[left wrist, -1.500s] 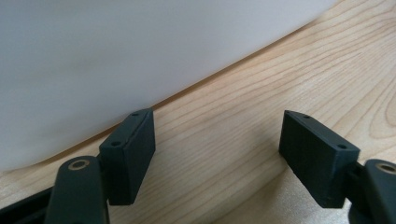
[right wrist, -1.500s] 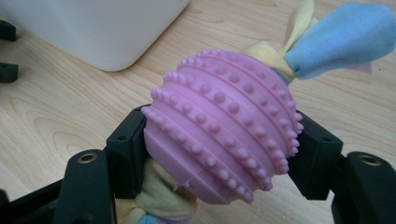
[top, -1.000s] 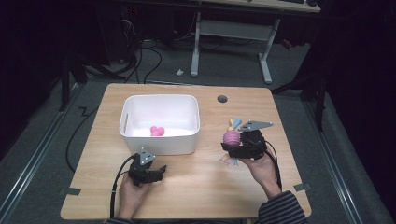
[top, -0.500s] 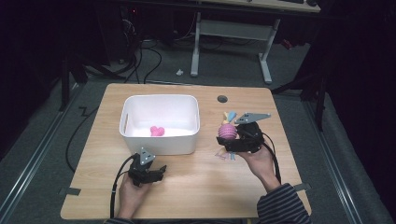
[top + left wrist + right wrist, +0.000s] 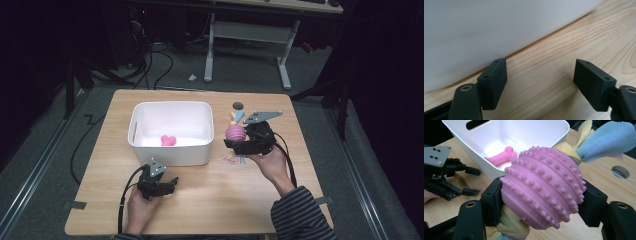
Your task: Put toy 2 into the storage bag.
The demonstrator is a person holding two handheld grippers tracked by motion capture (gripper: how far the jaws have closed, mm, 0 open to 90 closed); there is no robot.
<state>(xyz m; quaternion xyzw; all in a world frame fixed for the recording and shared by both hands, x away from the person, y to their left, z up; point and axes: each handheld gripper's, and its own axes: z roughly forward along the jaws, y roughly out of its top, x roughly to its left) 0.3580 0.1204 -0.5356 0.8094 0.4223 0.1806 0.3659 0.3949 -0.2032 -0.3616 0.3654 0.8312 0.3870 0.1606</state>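
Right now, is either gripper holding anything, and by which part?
The right gripper grips the pink studded ball across its middle; the left gripper is open and empty.

Dim surroundings, a brightly lit table [image 5: 210, 200], sharp gripper views, and a perhaps slightly soft high view.

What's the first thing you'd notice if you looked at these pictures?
A knobbly pink ball toy with cloth tails, clamped in the right gripper just right of the white bin. A pink bone toy lies inside the bin. The left gripper rests open on the table in front of it.
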